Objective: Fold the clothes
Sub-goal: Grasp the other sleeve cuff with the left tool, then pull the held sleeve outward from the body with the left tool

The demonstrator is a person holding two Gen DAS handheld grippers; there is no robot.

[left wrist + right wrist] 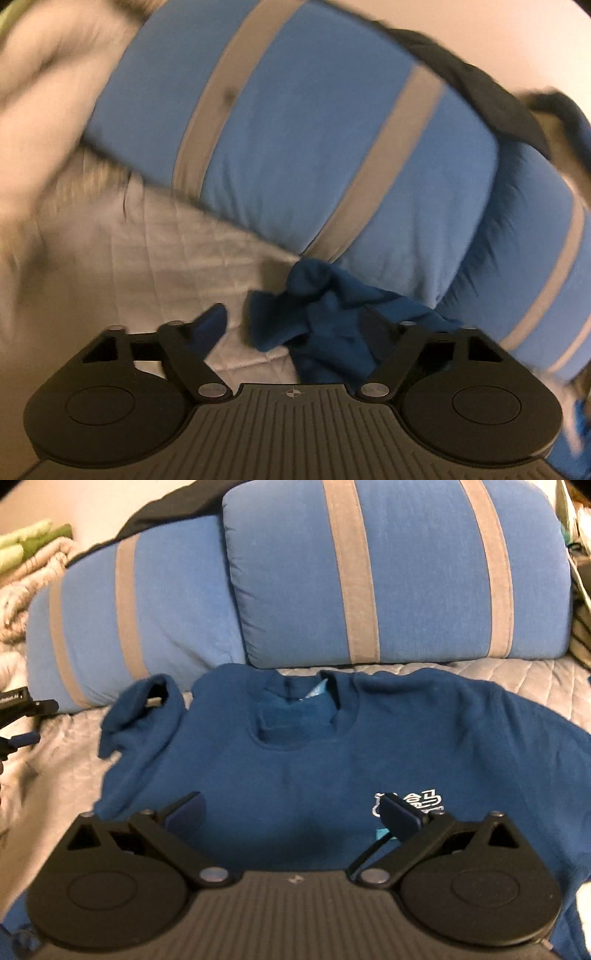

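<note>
both grippers are seen with jaws standing apart and nothing clamped. left gripper [291,325] is brought low over the bunched sleeve [317,306] of the blue sweatshirt [332,760], the cloth lying between the pads but not visibly pinched. right gripper [291,812] is held wide above the chest, near the white logo [410,803]. the sweatshirt is spread face up on the quilted bedcover [517,672], its collar toward the striped pillows [399,572]. if only a thin ridge of the crumpled sleeve is caught, it could slip out, or the bedcover could be grabbed with it.
</note>
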